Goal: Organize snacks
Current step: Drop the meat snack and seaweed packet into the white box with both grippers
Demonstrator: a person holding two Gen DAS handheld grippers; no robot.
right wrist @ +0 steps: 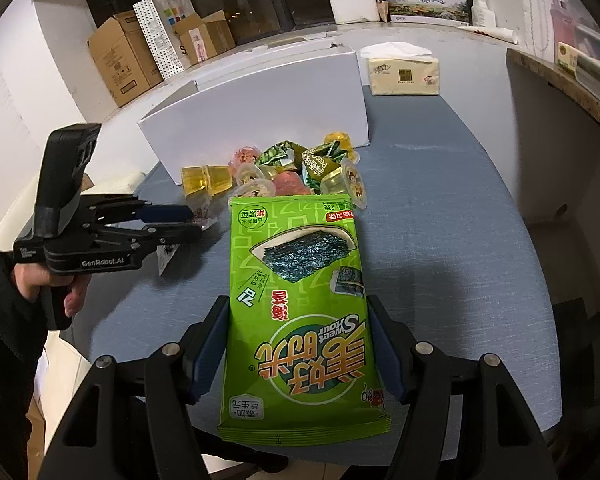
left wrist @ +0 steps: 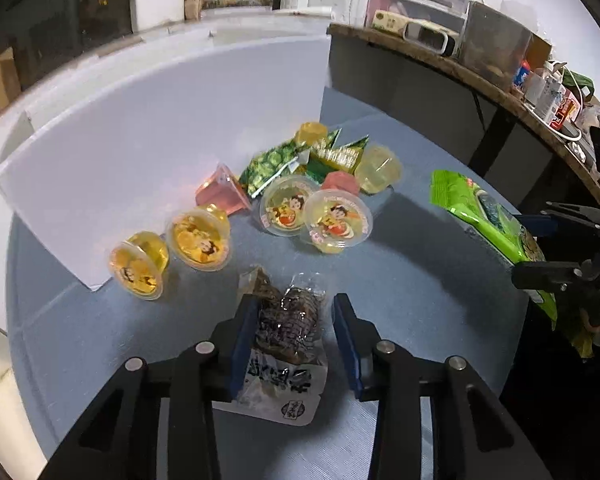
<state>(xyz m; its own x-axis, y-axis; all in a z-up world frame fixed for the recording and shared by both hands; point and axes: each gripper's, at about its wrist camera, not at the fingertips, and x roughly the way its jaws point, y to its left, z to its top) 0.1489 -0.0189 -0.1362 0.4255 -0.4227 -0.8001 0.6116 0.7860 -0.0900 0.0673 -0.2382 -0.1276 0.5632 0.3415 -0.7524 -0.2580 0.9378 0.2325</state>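
Left hand-held gripper straddling a clear-wrapped dark snack near the front edge of the blue surface. Left pad looking flush against the wrapper, a sliver of gap showing at the right pad, so not yet a firm pinch; nothing lifted, pack lying flat. Angling steeply down, likely to catch the pack by its sides.

Right hand-held gripper clamping the green seaweed bag by both long edges, bag held lengthwise along the fingers, probably kept ready for stowing. Sitting toward the right edge in the left view.

Remaining pile lying mid-surface against the white box: jelly cups, some tipped on their sides, plus green pea packets mixed in. Box standing toward the back edge, presumably the bin for the sorting. Tissue pack sitting at the back right corner, apart from the snacks.

Sorting looking barely begun: most snacks lying loose outside the box.
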